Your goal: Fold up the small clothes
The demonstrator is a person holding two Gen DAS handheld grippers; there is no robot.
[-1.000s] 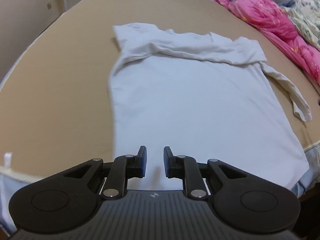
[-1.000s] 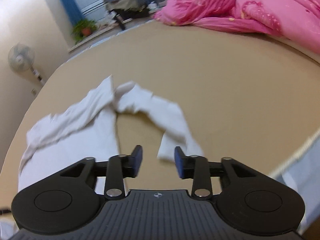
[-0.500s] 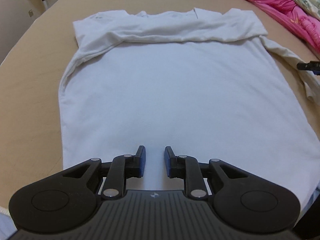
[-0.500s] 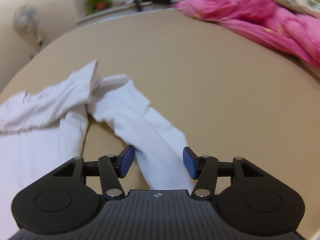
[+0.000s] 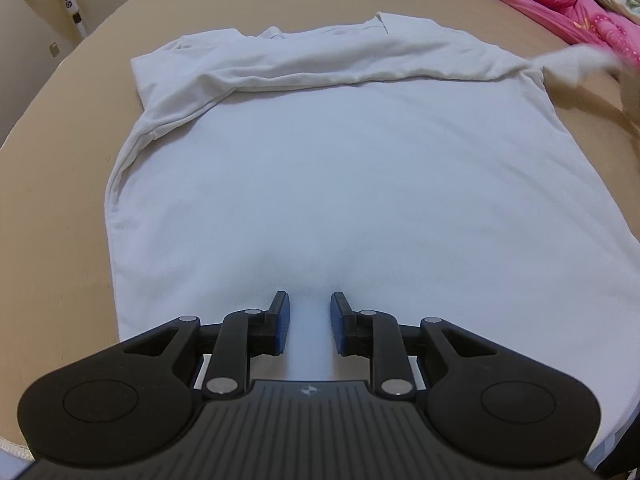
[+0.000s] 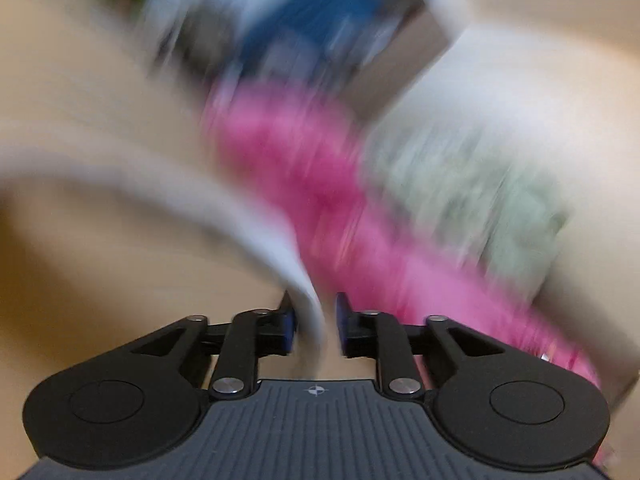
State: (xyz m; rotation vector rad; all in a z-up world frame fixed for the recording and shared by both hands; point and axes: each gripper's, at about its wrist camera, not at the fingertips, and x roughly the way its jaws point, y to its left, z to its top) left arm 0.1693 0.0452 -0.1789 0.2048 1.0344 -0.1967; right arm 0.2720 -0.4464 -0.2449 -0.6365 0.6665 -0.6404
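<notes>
White T-shirt [image 5: 340, 184], plain, spread flat on tan surface, hem at near edge, collar at far end. Top part incl. left sleeve folded over across chest, forming thick wrinkled band from shoulder to shoulder. Body smooth, few creases; left side edge slightly rolled. Right sleeve [image 5: 576, 62] lifted off surface at far right, blurred; in right wrist view a blurred white strip [image 6: 256, 220] running down between gripper pads.

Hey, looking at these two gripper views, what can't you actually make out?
- Right wrist view: motion blur smears the room behind the right gripper; the sleeve reads only as a white streak.
- Left wrist view: the left gripper hides the shirt hem; the sleeve's end is blurred near the right edge.
</notes>
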